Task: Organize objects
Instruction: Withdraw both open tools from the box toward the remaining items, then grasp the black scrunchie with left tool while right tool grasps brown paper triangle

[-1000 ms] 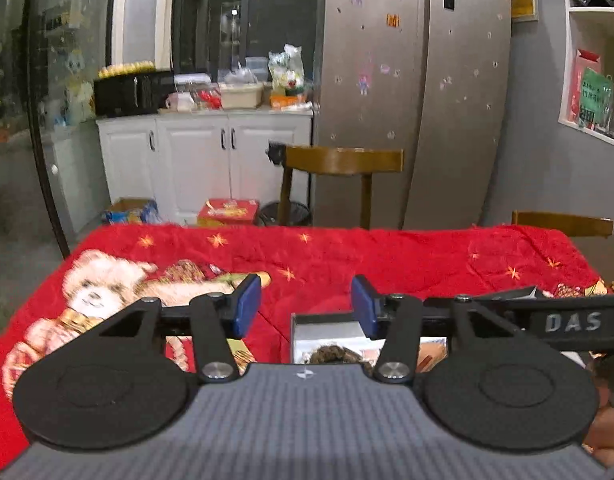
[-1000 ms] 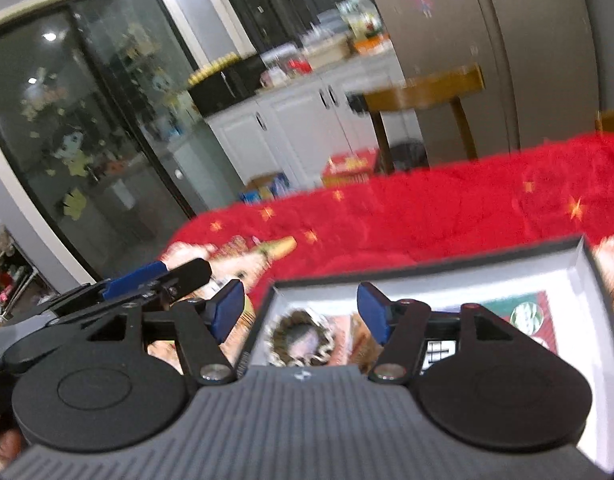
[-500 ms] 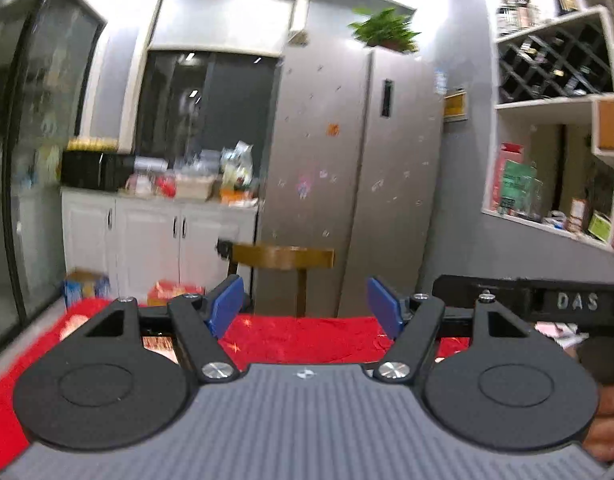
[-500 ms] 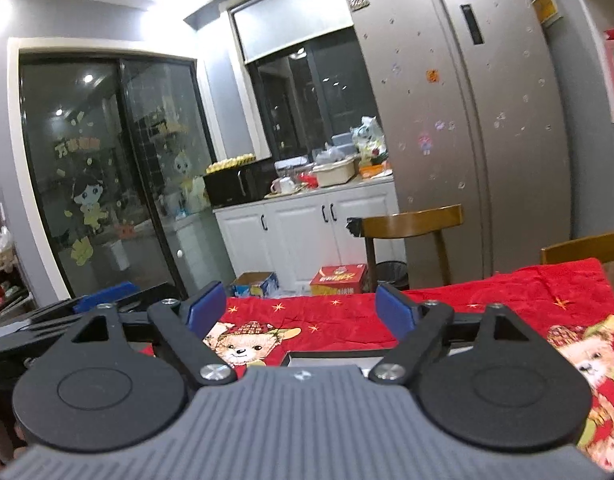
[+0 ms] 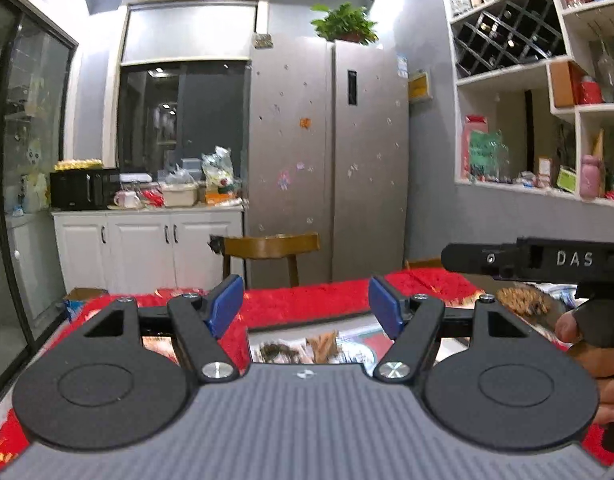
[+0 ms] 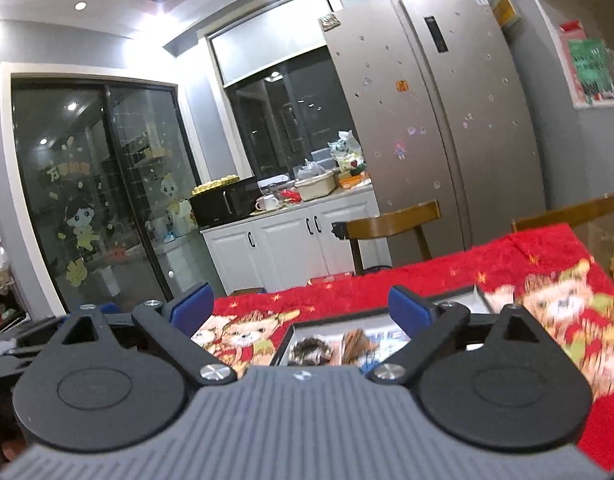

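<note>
Both views tilted up toward fridge (image 5: 331, 160).

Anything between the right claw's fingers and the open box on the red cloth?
Nothing. In the right wrist view the right claw is open and empty, above the box on the red cloth; only air lies between them.

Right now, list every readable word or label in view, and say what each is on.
"DAS": white letters on the right gripper's black body.
Yellow characters on the glass door: too blurred to read.
Green sign on the shelf: unreadable.
Fridge stickers: too small.
</note>
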`<state>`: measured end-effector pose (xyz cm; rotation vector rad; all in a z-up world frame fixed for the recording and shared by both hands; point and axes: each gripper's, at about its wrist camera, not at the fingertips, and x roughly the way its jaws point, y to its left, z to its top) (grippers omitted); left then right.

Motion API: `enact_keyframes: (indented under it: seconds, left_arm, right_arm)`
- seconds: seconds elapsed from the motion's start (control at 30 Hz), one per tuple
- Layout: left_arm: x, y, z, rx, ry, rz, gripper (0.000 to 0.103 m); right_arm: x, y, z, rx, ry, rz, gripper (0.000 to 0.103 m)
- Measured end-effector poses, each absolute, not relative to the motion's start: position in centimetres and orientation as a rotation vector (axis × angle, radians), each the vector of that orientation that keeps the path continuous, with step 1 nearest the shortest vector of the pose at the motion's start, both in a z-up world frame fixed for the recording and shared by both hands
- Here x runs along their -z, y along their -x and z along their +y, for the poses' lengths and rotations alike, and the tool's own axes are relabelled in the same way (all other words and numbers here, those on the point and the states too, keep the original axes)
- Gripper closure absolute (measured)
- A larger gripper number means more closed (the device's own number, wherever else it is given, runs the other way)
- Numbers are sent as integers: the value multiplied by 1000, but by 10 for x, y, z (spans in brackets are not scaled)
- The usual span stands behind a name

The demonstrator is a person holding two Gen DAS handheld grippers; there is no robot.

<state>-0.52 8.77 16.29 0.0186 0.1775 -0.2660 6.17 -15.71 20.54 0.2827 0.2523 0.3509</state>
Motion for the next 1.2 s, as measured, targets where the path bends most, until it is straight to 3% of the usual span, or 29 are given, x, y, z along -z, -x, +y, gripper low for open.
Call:
enact_keyframes:
  seconds: [0.27, 0.6, 0.83, 1.0, 1.2]
  left_arm:
    - [-103, -9, 99, 355, -34, 299, 29]
    - [-49, -30, 99, 353, -39, 425, 31]
    - [-27, -48, 92, 314, -63, 515, 49]
    - [-15, -55, 92, 303, -59, 559, 53]
    - [-7, -58, 89, 279, -70, 567, 55]
  right_arm:
    - [-145, -49, -135, -301, -339, 328, 5]
    - [-77, -73, -130, -252, -389, 611, 7]
    - [-53, -78, -121, -257, -328, 673, 10]
    - [-52, -73, -114, -270, -266, 657, 13]
    - [-54, -72, -107, -259, -214, 640, 26]
